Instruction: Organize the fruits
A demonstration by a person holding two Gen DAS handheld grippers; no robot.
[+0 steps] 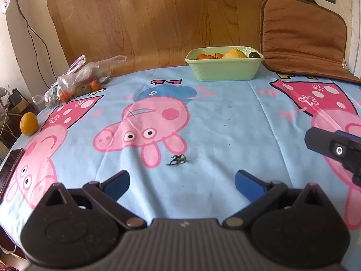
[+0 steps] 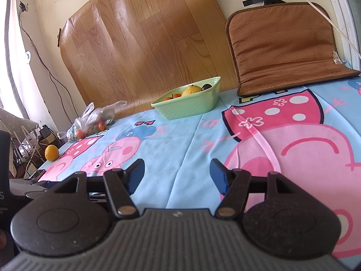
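Observation:
A pale green basket point(image 1: 223, 68) point(image 2: 191, 107) stands at the far side of the table and holds small oranges point(image 1: 204, 56), a yellow fruit point(image 1: 234, 54) point(image 2: 191, 89) and a dark plum point(image 1: 253, 55) point(image 2: 206, 87). A lone orange fruit point(image 1: 28, 123) point(image 2: 52, 153) rests near the left edge. A clear plastic bag point(image 1: 76, 80) point(image 2: 92, 122) with more small fruit lies at the far left. My left gripper point(image 1: 181, 184) is open and empty above the cloth, just short of a dry green stem point(image 1: 177, 160). My right gripper point(image 2: 177, 176) is open too, with nothing between its fingers.
A cartoon-print blue tablecloth point(image 1: 225, 117) point(image 2: 176, 144) covers the table. A brown cushion point(image 1: 302, 38) point(image 2: 284, 47) and a wood-grain sheet point(image 1: 146, 20) lean on the wall behind. A dark phone point(image 1: 10, 169) lies at the left edge. The right gripper's finger point(image 1: 334, 149) shows in the left wrist view.

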